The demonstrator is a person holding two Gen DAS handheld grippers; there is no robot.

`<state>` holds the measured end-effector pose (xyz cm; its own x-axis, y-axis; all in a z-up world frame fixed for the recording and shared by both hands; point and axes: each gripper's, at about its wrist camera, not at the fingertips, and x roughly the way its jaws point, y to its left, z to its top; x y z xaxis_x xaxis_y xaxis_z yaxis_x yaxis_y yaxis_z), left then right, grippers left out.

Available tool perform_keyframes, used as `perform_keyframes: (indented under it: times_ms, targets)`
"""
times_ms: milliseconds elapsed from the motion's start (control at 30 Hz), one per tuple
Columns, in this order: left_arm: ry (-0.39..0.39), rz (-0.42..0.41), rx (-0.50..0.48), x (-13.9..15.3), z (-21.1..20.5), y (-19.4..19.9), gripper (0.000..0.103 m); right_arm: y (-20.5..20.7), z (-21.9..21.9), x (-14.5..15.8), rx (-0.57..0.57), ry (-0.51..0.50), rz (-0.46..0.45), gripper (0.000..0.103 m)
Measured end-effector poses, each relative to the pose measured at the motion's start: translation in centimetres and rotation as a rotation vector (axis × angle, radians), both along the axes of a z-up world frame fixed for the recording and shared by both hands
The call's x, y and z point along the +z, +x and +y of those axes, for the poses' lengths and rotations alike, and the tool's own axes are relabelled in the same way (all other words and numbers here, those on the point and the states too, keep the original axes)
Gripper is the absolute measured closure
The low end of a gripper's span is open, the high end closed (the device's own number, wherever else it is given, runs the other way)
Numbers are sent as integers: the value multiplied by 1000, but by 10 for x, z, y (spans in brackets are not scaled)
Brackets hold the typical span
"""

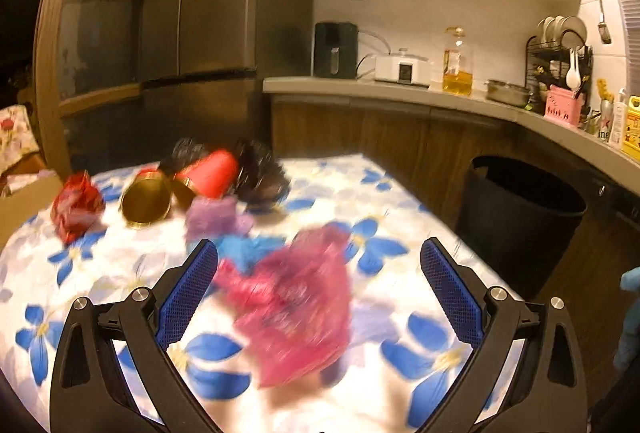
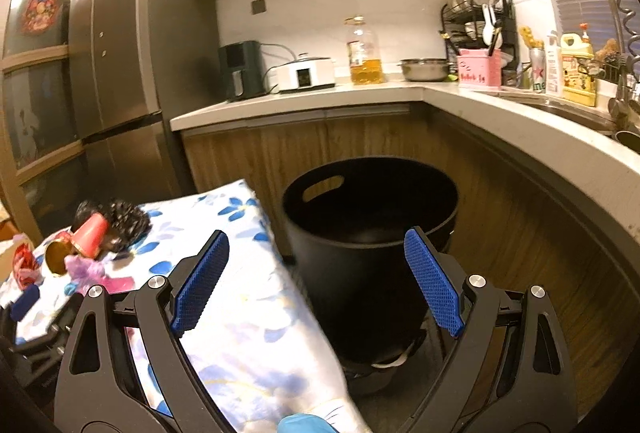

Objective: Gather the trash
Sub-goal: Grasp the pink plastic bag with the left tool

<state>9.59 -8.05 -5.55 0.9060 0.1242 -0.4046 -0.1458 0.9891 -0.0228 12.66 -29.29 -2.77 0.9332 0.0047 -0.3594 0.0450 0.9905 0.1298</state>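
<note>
My left gripper [image 1: 319, 253] is open above the flowered tablecloth [image 1: 400, 345]. A crumpled pink wrapper [image 1: 296, 309] lies blurred between its blue pads, not gripped. Beyond it lie a purple scrap [image 1: 212, 215], a blue scrap [image 1: 240, 247], a gold cup [image 1: 146, 199], a red cup [image 1: 208, 175], a red wrapper [image 1: 76, 205] and a black crumpled bag [image 1: 260, 177]. My right gripper [image 2: 316, 245] is open and holds nothing, at the table's right edge. It faces the black bin [image 2: 372, 233], which stands on the floor beside the table.
A grey counter [image 2: 500, 121] wraps the back and right, carrying an oil bottle [image 2: 364, 53], a cooker [image 2: 306, 73], a pot and a dish rack [image 2: 476, 13]. A tall fridge [image 2: 128, 45] stands at the left. A blue-gloved hand [image 2: 304, 423] shows at the bottom edge.
</note>
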Motion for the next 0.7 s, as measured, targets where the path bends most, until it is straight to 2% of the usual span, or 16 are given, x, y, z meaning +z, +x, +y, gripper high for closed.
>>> perform_keyframes:
  times_ms: [133, 300, 333, 367, 500, 567, 600, 633, 667, 700]
  targets:
    - [-14, 18, -4, -13, 9, -5, 6, -2, 14, -4, 29, -4, 10, 15]
    - [-30, 31, -6, -22, 13, -3, 13, -8, 24, -5, 45, -4, 1, 15]
    - [-36, 35, -7, -23, 15, -3, 19, -9, 25, -6, 46, -3, -1, 15]
    - [-39, 40, -5, -25, 15, -2, 30, -10, 26, -7, 46, -2, -1, 15]
    - [-56, 70, -16, -31, 18, 2, 49, -11, 28, -9, 49, 3, 4, 15]
    - [-59, 81, -19, -33, 19, 3, 73, -12, 31, -11, 50, 3, 4, 15]
    - [-60, 88, -24, -34, 20, 3, 79, -12, 32, -12, 52, 3, 6, 15]
    - [-60, 92, -29, -35, 21, 3, 89, -12, 34, -13, 57, 4, 9, 15]
    - [-60, 92, -33, -36, 21, 2, 95, -12, 37, -14, 63, 3, 12, 15]
    - [-60, 90, -34, -36, 23, 1, 96, -12, 40, -15, 67, 0, 13, 15]
